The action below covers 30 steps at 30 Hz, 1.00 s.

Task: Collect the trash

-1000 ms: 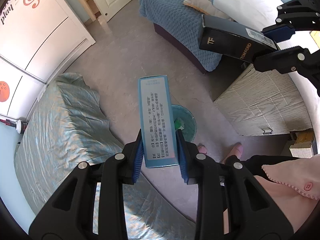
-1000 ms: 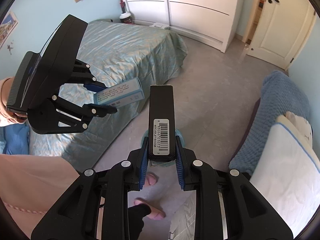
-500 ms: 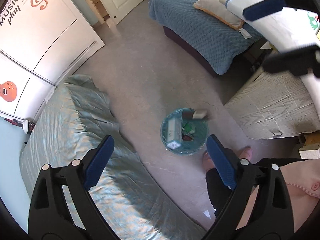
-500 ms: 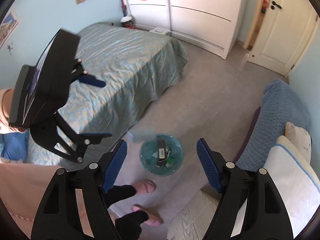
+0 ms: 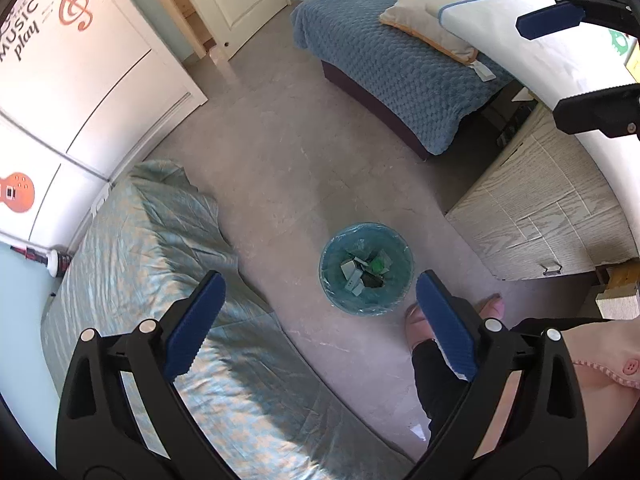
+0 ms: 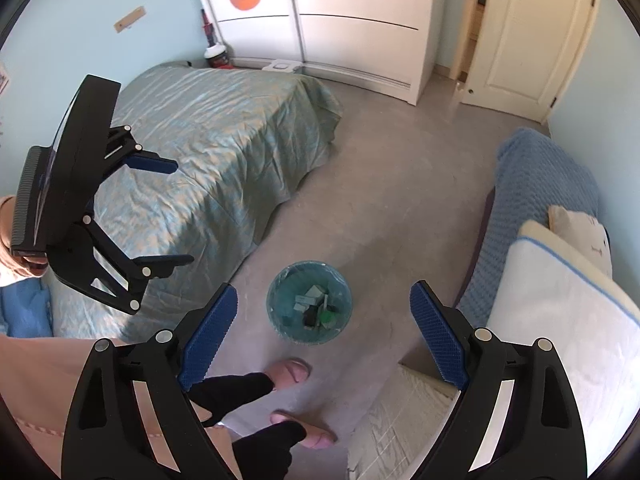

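Note:
A round bin with a teal liner (image 5: 366,268) stands on the grey floor below both grippers; it also shows in the right wrist view (image 6: 309,302). Several boxes lie inside it, among them a pale blue box (image 5: 351,274) and a black box (image 6: 311,317). My left gripper (image 5: 320,300) is open and empty, high above the bin. My right gripper (image 6: 323,316) is open and empty too, also above the bin. Each gripper shows in the other's view, the right one (image 5: 576,68) at the upper right, the left one (image 6: 160,216) at the left.
A bed with a teal cover (image 5: 160,280) lies left of the bin. A blue quilted bed with pillows (image 5: 396,76) and a pale wooden cabinet (image 5: 540,208) lie to the right. The person's feet in pink slippers (image 6: 294,372) stand by the bin. White wardrobes (image 6: 340,20) and a door (image 6: 516,32) are at the back.
Both grippers opened. The pale blue box left my left gripper and the black box left my right gripper; both now lie in the bin.

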### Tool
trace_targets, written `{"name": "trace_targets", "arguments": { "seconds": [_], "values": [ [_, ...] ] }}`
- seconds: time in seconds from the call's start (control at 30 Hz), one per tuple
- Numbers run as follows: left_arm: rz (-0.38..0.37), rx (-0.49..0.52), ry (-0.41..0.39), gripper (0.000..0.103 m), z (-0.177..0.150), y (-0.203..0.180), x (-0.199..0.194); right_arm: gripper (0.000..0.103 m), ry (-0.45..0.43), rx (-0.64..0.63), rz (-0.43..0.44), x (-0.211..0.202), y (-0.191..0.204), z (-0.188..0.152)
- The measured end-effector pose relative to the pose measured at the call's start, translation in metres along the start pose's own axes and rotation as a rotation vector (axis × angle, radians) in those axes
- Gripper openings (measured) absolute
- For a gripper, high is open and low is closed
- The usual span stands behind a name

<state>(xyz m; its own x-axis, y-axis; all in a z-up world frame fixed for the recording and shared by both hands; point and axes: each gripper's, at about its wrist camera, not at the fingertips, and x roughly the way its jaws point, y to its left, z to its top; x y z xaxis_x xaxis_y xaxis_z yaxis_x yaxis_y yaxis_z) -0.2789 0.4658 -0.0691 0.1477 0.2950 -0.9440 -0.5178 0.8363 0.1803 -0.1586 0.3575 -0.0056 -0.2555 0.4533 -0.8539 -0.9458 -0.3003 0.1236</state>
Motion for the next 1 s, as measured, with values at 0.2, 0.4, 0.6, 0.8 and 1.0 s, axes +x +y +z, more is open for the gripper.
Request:
{"name": "trace_targets", "arguments": {
  "seconds": [0.2, 0.4, 0.6, 0.8, 1.0],
  "values": [
    [-0.01, 0.069, -0.029, 0.094, 0.01, -0.014, -0.008, 0.088, -0.011, 0.082, -0.035, -0.015, -0.01, -0.024],
    [-0.044, 0.159, -0.082, 0.095, 0.027, -0.04, -0.018, 0.088, -0.03, 0.228, -0.077, -0.034, -0.026, -0.061],
    [-0.069, 0.283, -0.116, 0.096, 0.039, -0.077, -0.023, 0.088, -0.035, 0.327, -0.154, -0.053, -0.03, -0.096],
    [-0.117, 0.398, -0.151, 0.096, 0.053, -0.118, -0.032, 0.088, -0.069, 0.466, -0.228, -0.08, -0.036, -0.144],
    [-0.154, 0.51, -0.182, 0.096, 0.065, -0.169, -0.042, 0.088, -0.088, 0.586, -0.287, -0.108, -0.042, -0.198]
  ]
}}
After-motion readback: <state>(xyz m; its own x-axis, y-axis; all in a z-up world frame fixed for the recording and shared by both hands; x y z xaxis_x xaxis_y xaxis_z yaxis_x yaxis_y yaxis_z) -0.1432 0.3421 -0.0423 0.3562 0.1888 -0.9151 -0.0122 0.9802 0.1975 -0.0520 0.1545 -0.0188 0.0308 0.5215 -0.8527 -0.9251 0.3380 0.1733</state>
